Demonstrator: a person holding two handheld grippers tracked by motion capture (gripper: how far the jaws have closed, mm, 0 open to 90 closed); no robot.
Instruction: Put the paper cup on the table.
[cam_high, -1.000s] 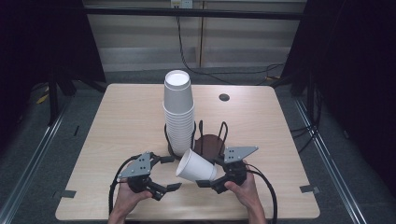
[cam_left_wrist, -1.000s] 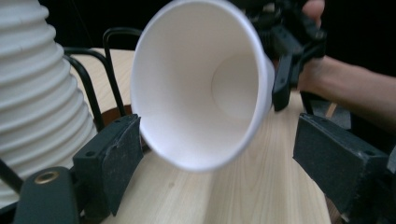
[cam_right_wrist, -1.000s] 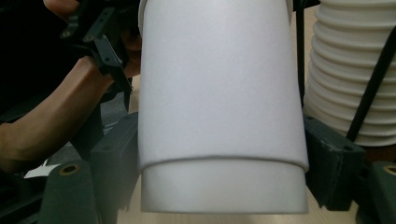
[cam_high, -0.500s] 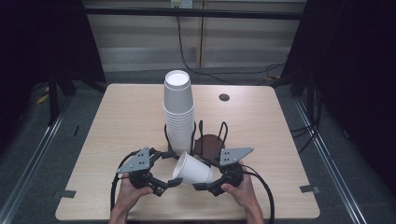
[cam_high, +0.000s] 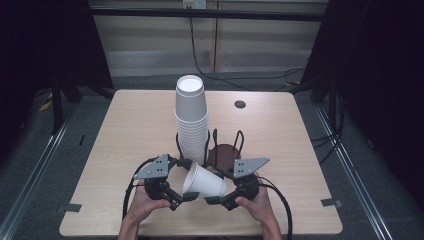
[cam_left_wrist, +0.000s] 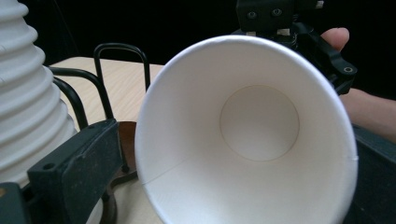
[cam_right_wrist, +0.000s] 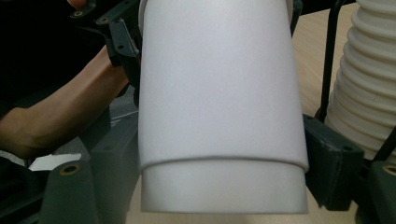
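Left gripper (cam_high: 186, 196) moved in to cup (cam_high: 202, 182) mouth, fingers spread, right gripper (cam_high: 212, 199) clamping cup's base

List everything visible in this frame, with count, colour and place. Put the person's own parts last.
Table: one, light wood, centre of the high view.
Stack of cups: one, white, upright in the wire holder.
Wire holder: one, black with a brown base, mid-table.
Loose cup: one, white, on its side between the two grippers, mouth toward the left one.
Round insert: one, dark, far right of the tabletop.
Tape marks: two, grey, near table corners.
Left hand-held gripper: one, black, at the cup's rim.
Right hand-held gripper: one, black, jaws around the cup's base end.
Hands: two, near edge.
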